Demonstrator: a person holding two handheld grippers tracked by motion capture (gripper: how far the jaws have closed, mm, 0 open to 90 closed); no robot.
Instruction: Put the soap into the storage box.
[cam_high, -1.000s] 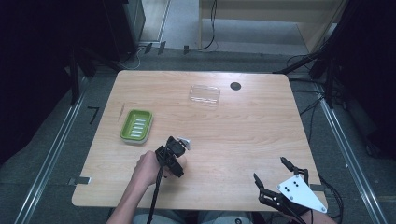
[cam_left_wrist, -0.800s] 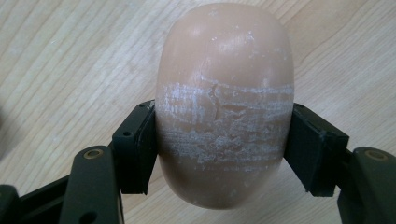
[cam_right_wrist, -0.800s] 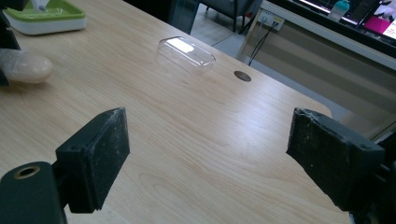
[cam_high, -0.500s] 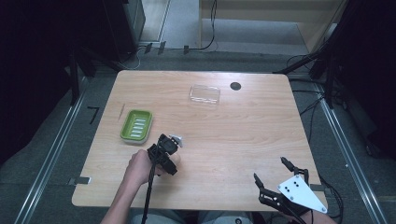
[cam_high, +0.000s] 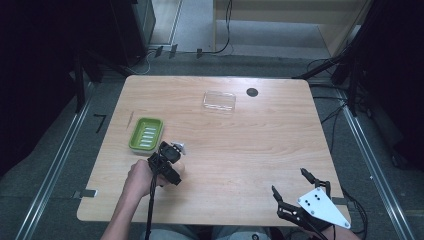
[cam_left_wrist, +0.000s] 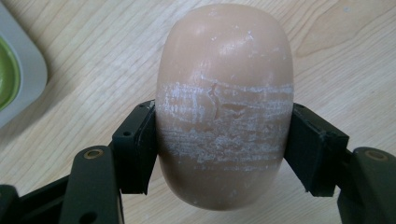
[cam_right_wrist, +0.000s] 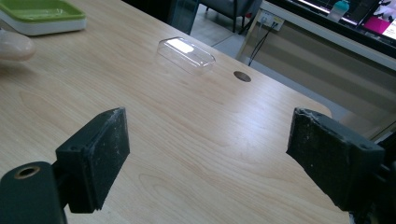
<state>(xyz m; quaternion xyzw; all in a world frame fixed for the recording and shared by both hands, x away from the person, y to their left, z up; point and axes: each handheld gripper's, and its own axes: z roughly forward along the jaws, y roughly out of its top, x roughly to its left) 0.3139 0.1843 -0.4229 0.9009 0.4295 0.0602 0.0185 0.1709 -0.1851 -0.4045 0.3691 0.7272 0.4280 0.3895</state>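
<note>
A peach oval bar of soap (cam_left_wrist: 224, 107), scuffed white across its middle, is held just over the wooden table. My left gripper (cam_left_wrist: 224, 140) is shut on it, one jaw on each long side. From above, the left gripper (cam_high: 169, 159) is just below and to the right of the green soap dish (cam_high: 146, 133). The dish's pale rim (cam_left_wrist: 18, 79) is close on the left in the left gripper view. My right gripper (cam_high: 288, 181) stands open over the table's front right corner, with nothing between its pads (cam_right_wrist: 100, 154). From there the soap (cam_right_wrist: 14, 46) lies far left, near the dish (cam_right_wrist: 42, 14).
A clear plastic lid (cam_high: 219, 100) lies at the back middle of the table, beside a round black hole (cam_high: 252, 92). A thin stick (cam_high: 130, 120) lies left of the dish. The lid (cam_right_wrist: 186, 54) is well ahead of the right gripper.
My left gripper has moved a little to the left with the soap, nearer the green dish. The right gripper has stayed put.
</note>
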